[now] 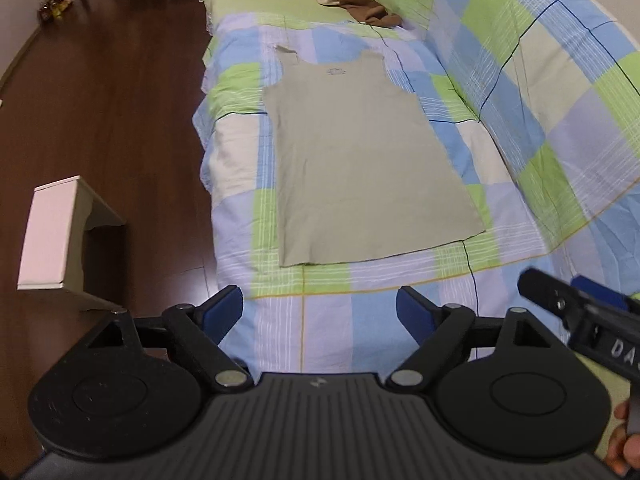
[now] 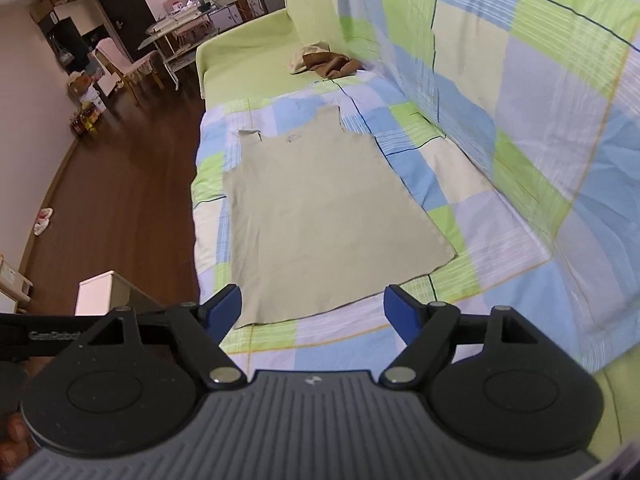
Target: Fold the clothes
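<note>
A beige sleeveless top (image 1: 352, 160) lies flat on the checked bed cover (image 1: 520, 112), neck away from me, hem nearest; it also shows in the right wrist view (image 2: 320, 216). Its left strap (image 1: 286, 50) is folded over. My left gripper (image 1: 320, 308) is open and empty, a little short of the hem. My right gripper (image 2: 314, 308) is open and empty, over the hem's edge; its body shows at the right of the left wrist view (image 1: 580, 312).
A brown and cream pile of clothes (image 1: 360, 4) lies further up the bed. A white stool (image 1: 60, 236) stands on the dark wood floor (image 1: 100, 100) to the left. Chairs and tables (image 2: 168, 48) stand far back.
</note>
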{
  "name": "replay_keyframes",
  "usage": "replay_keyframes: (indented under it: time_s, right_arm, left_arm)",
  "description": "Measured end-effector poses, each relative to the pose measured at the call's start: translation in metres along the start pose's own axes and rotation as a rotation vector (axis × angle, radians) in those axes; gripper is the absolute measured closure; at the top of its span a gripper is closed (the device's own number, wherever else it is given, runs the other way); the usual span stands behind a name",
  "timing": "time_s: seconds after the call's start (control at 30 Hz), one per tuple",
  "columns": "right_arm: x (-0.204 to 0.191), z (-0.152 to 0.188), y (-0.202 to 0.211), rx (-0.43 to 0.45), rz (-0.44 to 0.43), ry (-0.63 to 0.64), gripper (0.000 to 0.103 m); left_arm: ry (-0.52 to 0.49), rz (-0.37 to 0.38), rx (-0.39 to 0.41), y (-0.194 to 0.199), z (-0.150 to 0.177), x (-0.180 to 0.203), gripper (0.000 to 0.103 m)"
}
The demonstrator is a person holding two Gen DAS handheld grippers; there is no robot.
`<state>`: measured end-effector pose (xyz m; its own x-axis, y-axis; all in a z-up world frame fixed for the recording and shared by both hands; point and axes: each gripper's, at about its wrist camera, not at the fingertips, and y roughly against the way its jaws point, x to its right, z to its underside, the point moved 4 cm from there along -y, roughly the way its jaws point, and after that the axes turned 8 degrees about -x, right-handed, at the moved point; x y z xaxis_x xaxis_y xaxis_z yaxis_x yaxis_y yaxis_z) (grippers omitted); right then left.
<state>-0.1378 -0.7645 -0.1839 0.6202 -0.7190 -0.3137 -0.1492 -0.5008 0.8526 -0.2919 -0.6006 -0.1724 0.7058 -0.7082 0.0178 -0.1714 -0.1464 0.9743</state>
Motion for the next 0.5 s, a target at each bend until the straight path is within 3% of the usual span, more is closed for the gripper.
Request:
replay_keyframes:
  time_s: [0.27, 0.5]
  right_arm:
    - [-0.010, 0.035, 0.023, -0.037, 0.014, 0.033, 0.025]
    - [-0.028, 0.037, 0.026, -0.054, 0.013, 0.091, 0.024]
  left_arm:
    - [0.013, -0.066, -0.005, 0.015, 0.024, 0.004, 0.017]
    - [0.053, -0.092, -0.001, 0.024, 0.030, -0.010, 0.017]
